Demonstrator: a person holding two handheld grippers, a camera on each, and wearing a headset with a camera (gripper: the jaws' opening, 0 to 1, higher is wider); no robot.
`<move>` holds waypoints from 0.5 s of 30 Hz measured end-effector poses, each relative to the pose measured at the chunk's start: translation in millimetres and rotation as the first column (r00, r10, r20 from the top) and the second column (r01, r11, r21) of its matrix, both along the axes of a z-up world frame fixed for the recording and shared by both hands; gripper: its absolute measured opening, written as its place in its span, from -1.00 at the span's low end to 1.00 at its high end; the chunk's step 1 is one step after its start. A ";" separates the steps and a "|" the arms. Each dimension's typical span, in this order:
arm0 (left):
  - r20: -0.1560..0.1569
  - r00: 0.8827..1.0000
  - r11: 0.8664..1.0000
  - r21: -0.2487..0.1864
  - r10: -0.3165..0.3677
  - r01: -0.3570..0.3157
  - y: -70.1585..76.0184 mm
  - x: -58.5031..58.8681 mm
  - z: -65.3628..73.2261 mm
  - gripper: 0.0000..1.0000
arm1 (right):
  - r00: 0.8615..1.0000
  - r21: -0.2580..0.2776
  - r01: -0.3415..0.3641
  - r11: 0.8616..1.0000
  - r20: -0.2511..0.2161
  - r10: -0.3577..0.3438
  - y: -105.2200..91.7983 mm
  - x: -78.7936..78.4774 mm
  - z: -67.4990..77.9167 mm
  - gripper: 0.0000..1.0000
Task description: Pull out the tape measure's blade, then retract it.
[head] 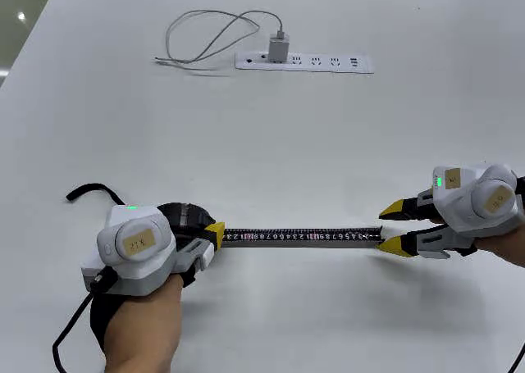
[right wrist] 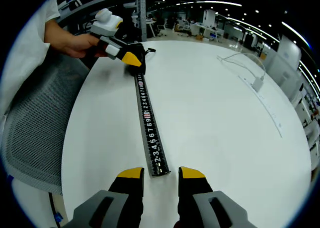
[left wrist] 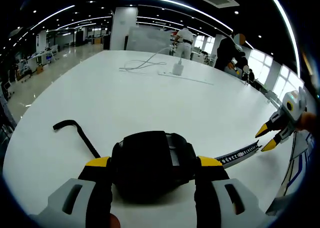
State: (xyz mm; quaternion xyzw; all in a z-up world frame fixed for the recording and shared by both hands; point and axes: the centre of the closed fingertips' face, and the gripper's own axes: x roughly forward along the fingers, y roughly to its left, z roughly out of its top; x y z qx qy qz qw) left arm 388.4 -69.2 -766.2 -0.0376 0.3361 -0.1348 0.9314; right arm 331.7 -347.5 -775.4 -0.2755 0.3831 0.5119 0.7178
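The tape measure [head: 184, 216] sits on the near side of the white desk [head: 328, 143], its black case pinched between the left gripper's [left wrist: 154, 163] jaws. Its blade [head: 303, 236] lies flat and points straight right, roughly parallel to the desk's near edge. It reaches the right gripper [head: 393, 228], whose jaws stand spread either side of the tip. Bare desk stretches back to a power strip [head: 303, 61].

Large open-plan office or lab hall: ceiling light strips [left wrist: 165, 0], white pillar [left wrist: 122, 25], metal shelving [right wrist: 142, 7], grey mesh chair [right wrist: 35, 128], people standing [left wrist: 185, 40] beyond a wide white table [head: 328, 160] with a power strip [head: 308, 61].
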 end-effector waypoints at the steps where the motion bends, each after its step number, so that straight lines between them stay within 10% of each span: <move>1: -0.001 1.000 1.000 0.000 -0.001 0.001 0.0 -0.1 0.0 0.25 | 1.000 -0.008 -0.009 1.000 -0.004 0.009 0.4 -0.2 -1.4 -0.54; 15: -0.007 1.000 1.000 -0.002 -0.005 0.005 -0.1 -0.5 0.0 0.25 | 0.997 -0.041 -0.079 0.996 -0.024 0.078 6.3 -3.7 -9.4 -0.66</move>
